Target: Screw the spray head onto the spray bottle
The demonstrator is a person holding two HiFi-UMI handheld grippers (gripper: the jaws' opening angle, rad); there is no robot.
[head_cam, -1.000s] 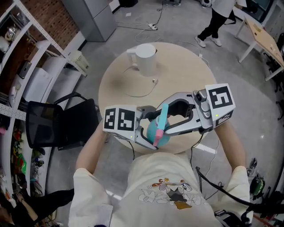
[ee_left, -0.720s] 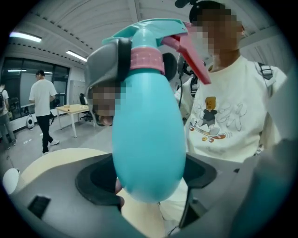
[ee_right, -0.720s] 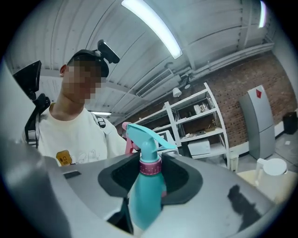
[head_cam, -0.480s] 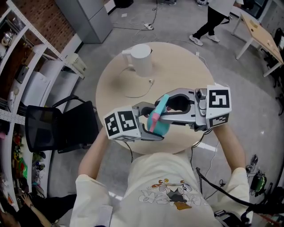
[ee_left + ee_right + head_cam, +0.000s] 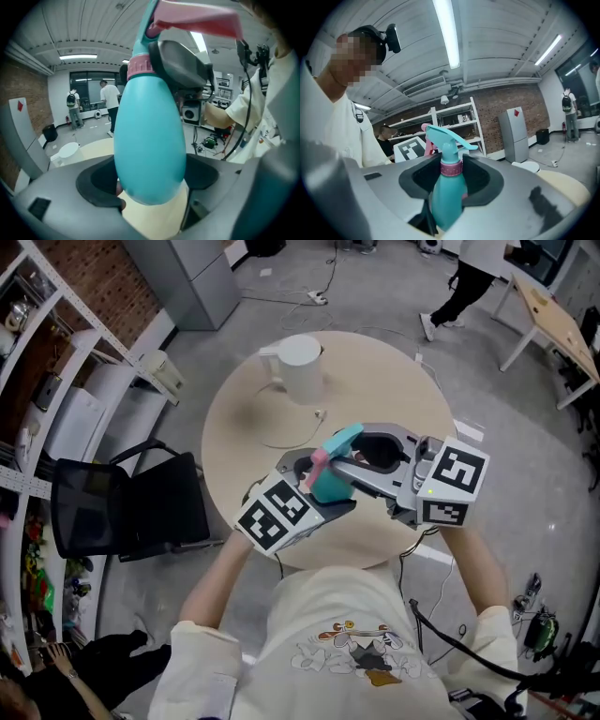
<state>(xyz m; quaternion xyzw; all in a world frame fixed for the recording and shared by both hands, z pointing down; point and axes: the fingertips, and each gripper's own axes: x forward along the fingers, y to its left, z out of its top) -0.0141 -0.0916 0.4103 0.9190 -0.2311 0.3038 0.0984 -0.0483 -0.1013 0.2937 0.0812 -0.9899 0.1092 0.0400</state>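
Note:
The teal spray bottle (image 5: 330, 486) hangs over the round table's near edge, held between both grippers. Its teal spray head (image 5: 341, 438) with the pink trigger sits on the neck. My left gripper (image 5: 323, 490) is shut on the bottle's belly (image 5: 150, 136), pads on both sides. From the right, my right gripper (image 5: 349, 461) reaches in; its jaws have just been closing and now press on the pink collar (image 5: 451, 168) under the spray head (image 5: 445, 136). In the left gripper view, one right pad (image 5: 180, 65) lies against that collar (image 5: 139, 65).
A white jug (image 5: 302, 367) with a thin cable (image 5: 286, 439) stands at the far side of the round table (image 5: 234, 418). A black chair (image 5: 122, 507) and shelves (image 5: 37, 362) are at the left. A person (image 5: 469, 277) walks at the back right.
The bottle has moved up the picture, further over the table. The left gripper's marker cube has rolled and shifted right. The right gripper has closed in on the collar and sunk slightly.

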